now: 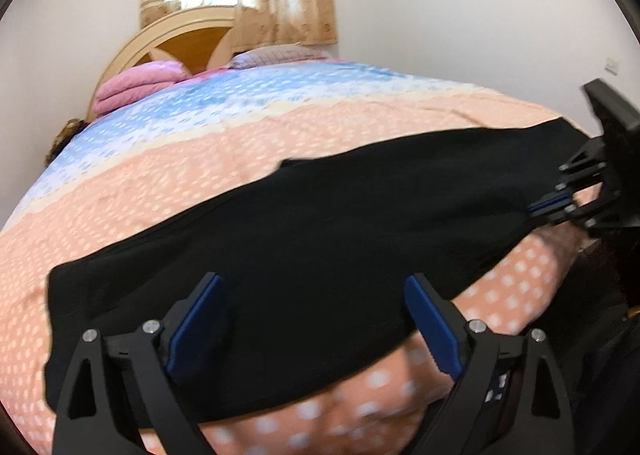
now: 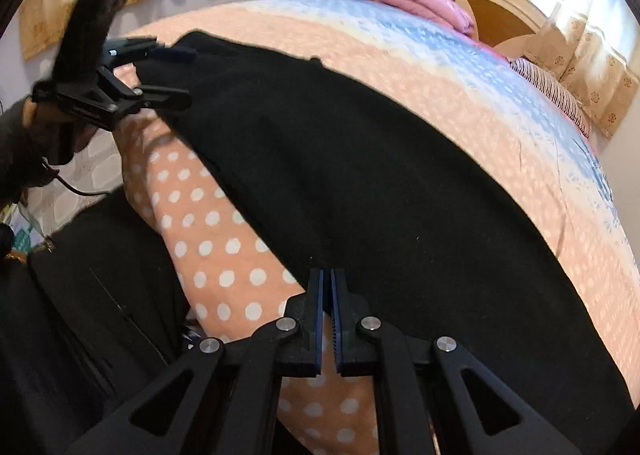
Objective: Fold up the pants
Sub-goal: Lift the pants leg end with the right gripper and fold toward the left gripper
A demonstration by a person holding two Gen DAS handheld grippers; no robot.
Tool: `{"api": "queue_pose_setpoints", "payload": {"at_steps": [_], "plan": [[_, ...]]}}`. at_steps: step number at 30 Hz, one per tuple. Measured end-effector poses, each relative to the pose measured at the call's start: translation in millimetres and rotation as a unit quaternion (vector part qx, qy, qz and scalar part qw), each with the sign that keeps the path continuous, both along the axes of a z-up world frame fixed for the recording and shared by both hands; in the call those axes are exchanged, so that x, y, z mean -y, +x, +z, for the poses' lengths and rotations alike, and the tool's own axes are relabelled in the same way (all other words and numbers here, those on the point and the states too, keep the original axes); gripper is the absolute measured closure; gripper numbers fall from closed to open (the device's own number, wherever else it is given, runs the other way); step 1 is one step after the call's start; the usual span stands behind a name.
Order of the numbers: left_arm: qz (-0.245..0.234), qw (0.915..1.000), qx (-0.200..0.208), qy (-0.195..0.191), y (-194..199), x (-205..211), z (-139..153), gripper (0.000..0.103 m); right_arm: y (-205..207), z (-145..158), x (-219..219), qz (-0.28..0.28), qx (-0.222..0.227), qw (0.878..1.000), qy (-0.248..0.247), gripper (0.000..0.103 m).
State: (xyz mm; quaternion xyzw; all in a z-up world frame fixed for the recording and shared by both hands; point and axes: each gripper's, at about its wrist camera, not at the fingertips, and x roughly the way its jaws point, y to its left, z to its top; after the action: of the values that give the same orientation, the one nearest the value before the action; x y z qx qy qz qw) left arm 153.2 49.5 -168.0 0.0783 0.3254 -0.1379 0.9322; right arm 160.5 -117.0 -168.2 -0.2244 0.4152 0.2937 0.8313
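Smooth black pants (image 1: 320,215), dotted fleecy blanket (image 1: 160,159)

Right tongs (image 2: 329,283) shut at black pants (image 2: 340,159) edge; polka-dot bedspread (image 2: 208,231) beneath.

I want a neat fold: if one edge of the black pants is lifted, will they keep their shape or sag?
The black pants probably sag: they lie limp, following the curve of the bedspread. They look thin and light, so the shut right gripper should lift an edge easily. The unheld end would likely drag; the left gripper is open.
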Motion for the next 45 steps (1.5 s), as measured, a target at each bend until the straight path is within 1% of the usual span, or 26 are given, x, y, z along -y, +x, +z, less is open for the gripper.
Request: {"api": "queue_pose_setpoints", "payload": {"at_steps": [2, 3, 4, 5, 6, 8, 10, 11, 14, 16, 17, 19, 22, 23, 24, 26, 28, 29, 31, 32, 34, 36, 38, 41, 42, 45], "plan": [[0.019, 0.9998, 0.008, 0.001, -3, -15, 4, 0.009, 3, 12, 5, -0.013, -0.016, 0.999, 0.050, 0.097], [0.028, 0.9995, 0.012, 0.000, -4, -22, 6, 0.009, 6, 17, 5, -0.013, -0.022, 0.997, 0.074, 0.089], [0.041, 0.9990, 0.015, 0.000, -4, -31, 9, 0.008, 8, 22, 2, -0.014, -0.021, 0.996, 0.090, 0.074], [0.056, 0.9983, 0.019, 0.002, -3, -41, 10, 0.007, 10, 23, -2, -0.015, -0.017, 0.995, 0.097, 0.067], [0.069, 0.9973, 0.022, 0.007, -1, -48, 10, 0.006, 11, 24, -7, -0.015, -0.014, 0.994, 0.104, 0.065], [0.108, 0.9937, 0.020, 0.021, 5, -66, 7, 0.006, 17, 24, -23, -0.006, -0.022, 0.992, 0.120, 0.065], [0.133, 0.9907, 0.019, 0.018, 8, -83, 3, 0.006, 18, 16, -39, -0.001, -0.026, 0.991, 0.129, 0.065], [0.150, 0.9885, 0.015, 0.019, 11, -93, -1, 0.006, 18, 8, -51, 0.003, -0.032, 0.991, 0.126, 0.065], [0.189, 0.9816, -0.007, 0.028, 19, -115, -17, 0.005, 12, -15, -76, 0.022, -0.073, 0.992, 0.105, 0.065], [0.197, 0.9803, -0.011, 0.005, 20, -128, -23, 0.000, -2, -21, -84, 0.041, -0.037, 0.996, 0.073, 0.064], [0.202, 0.9794, -0.011, -0.006, 21, -134, -24, 0.000, -6, -18, -85, 0.048, -0.039, 0.996, 0.067, 0.064], [0.208, 0.9777, -0.015, -0.024, 26, -143, -25, 0.000, -5, -10, -81, 0.048, -0.059, 0.994, 0.082, 0.064], [0.211, 0.9773, -0.008, -0.017, 29, -144, -26, 0.000, -1, 4, -73, 0.033, -0.035, 0.993, 0.112, 0.065], [0.212, 0.9772, -0.005, -0.016, 29, -144, -27, 0.000, -1, 6, -73, 0.029, -0.034, 0.991, 0.125, 0.065], [0.215, 0.9764, -0.004, -0.016, 29, -144, -28, 0.000, 1, 3, -76, 0.026, -0.046, 0.990, 0.129, 0.065], [0.216, 0.9761, -0.003, -0.020, 25, -145, -28, 0.000, 0, -12, -85, 0.033, -0.073, 0.993, 0.087, 0.064], [0.219, 0.9754, -0.005, -0.026, 22, -149, -28, 0.000, -16, -15, -95, 0.056, -0.016, 0.997, 0.049, 0.064], [0.221, 0.9749, -0.005, -0.027, 21, -151, -27, 0.000, -19, -14, -95, 0.056, -0.012, 0.997, 0.046, 0.064], [0.224, 0.9744, -0.001, -0.017, 15, -152, -25, 0.000, -22, -5, -87, 0.051, -0.009, 0.996, 0.069, 0.064], [0.225, 0.9743, 0.000, -0.012, 14, -153, -24, 0.000, -23, 1, -81, 0.047, -0.001, 0.995, 0.085, 0.064], [0.226, 0.9741, -0.002, -0.012, 14, -155, -25, 0.000, -22, 10, -75, 0.037, 0.019, 0.995, 0.092, 0.064], [0.228, 0.9736, -0.005, -0.017, 14, -158, -25, 0.000, -15, 8, -81, 0.019, 0.020, 0.996, 0.083, 0.064], [0.234, 0.9720, -0.004, -0.013, 14, -155, -22, 0.000, -6, 2, -82, -0.019, 0.031, 0.997, 0.069, 0.064], [0.240, 0.9703, 0.022, 0.022, 6, -137, -9, 0.000, 9, 7, -64, -0.071, 0.028, 0.993, 0.091, 0.064], [0.232, 0.9716, 0.034, 0.027, 3, -128, -2, 0.000, 12, 10, -56, -0.088, 0.029, 0.991, 0.095, 0.064], [0.205, 0.9770, 0.057, 0.018, -3, -104, 15, 0.000, 19, 13, -38, -0.131, 0.039, 0.986, 0.097, 0.060]]}}
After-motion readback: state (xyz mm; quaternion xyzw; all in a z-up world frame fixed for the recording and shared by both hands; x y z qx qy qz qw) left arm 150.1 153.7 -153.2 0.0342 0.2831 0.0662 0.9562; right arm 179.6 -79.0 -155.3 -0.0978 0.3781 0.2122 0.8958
